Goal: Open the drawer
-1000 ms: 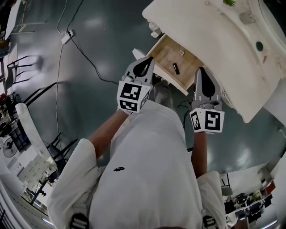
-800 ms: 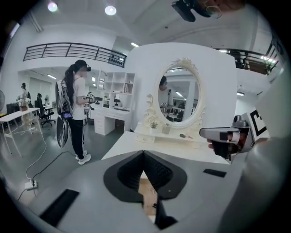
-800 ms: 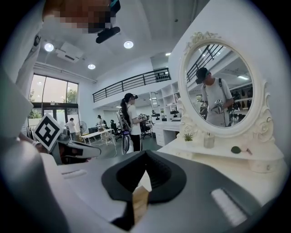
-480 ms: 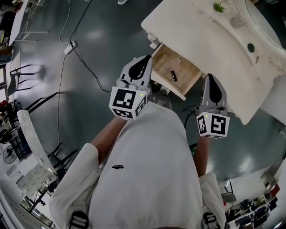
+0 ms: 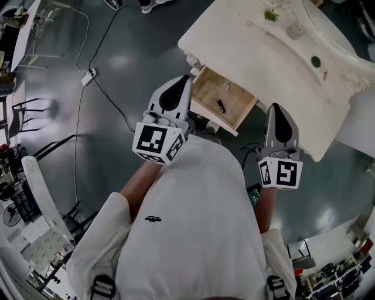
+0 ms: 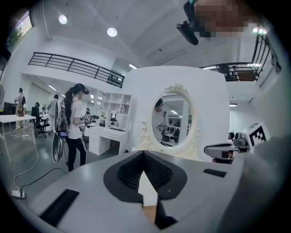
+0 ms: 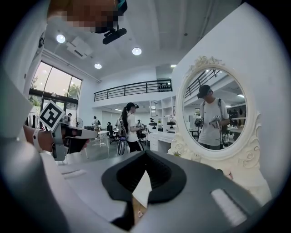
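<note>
The wooden drawer (image 5: 208, 94) of the white dressing table (image 5: 263, 64) stands pulled out, with a small black item (image 5: 221, 106) lying on its bottom. My left gripper (image 5: 183, 79) hangs shut and empty above the drawer's front left corner, apart from it. My right gripper (image 5: 274, 106) is also shut and empty, to the right of the drawer and over the table's front edge. In the left gripper view the shut left gripper (image 6: 143, 151) points at the oval mirror (image 6: 175, 120). The right gripper (image 7: 145, 152) faces the same mirror (image 7: 213, 113) in its own view.
A small plant (image 5: 270, 14) and small items sit on the tabletop. A cable with a power strip (image 5: 89, 77) lies on the dark floor to the left, with chairs beyond. Another person (image 6: 75, 123) stands in the room behind, near white desks.
Both grippers have risen toward the head camera and look larger. The right one has drifted to the right, off the drawer. The drawer stays open.
</note>
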A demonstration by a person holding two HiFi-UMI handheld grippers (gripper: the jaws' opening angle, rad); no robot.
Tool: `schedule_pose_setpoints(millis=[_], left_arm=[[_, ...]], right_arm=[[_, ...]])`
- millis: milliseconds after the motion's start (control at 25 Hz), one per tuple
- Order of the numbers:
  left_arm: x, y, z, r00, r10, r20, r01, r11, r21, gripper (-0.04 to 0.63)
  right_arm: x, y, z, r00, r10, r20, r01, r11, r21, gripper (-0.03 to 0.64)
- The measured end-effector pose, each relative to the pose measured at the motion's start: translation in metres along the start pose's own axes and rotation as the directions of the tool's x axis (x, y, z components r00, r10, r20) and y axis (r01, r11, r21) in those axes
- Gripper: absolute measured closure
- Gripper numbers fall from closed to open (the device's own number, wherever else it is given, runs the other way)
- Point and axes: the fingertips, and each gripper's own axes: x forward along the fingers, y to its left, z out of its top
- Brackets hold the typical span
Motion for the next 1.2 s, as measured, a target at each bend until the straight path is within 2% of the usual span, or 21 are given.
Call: schedule_pose_setpoints(millis=[480, 800, 1000, 1200], left_arm=[[-0.014, -0.014, 0.022, 0.998, -0.048, 0.041, 0.045, 0.997, 0.058, 0.586], [-0.011, -0.021, 0.031, 0.996, -0.071, 0.057, 0.065, 0.992, 0.104, 0.586], [-0.007, -0.023, 0.031, 0.995, -0.089, 0.044, 0.083, 0.989, 0.123, 0.586], [0.001, -0.030, 0.027, 0.993, -0.114, 0.030, 0.109, 0.985, 0.131, 0.586]], right_arm=[[-0.030, -0.006, 0.024, 0.997, -0.053, 0.048, 0.053, 0.999, -0.009, 0.612], [-0.045, -0.015, 0.030, 0.994, -0.094, 0.056, 0.093, 0.995, 0.024, 0.612], [-0.046, -0.016, 0.030, 0.994, -0.092, 0.054, 0.092, 0.996, 0.010, 0.612], [-0.037, -0.007, 0.038, 0.996, -0.053, 0.076, 0.054, 0.999, -0.008, 0.612]])
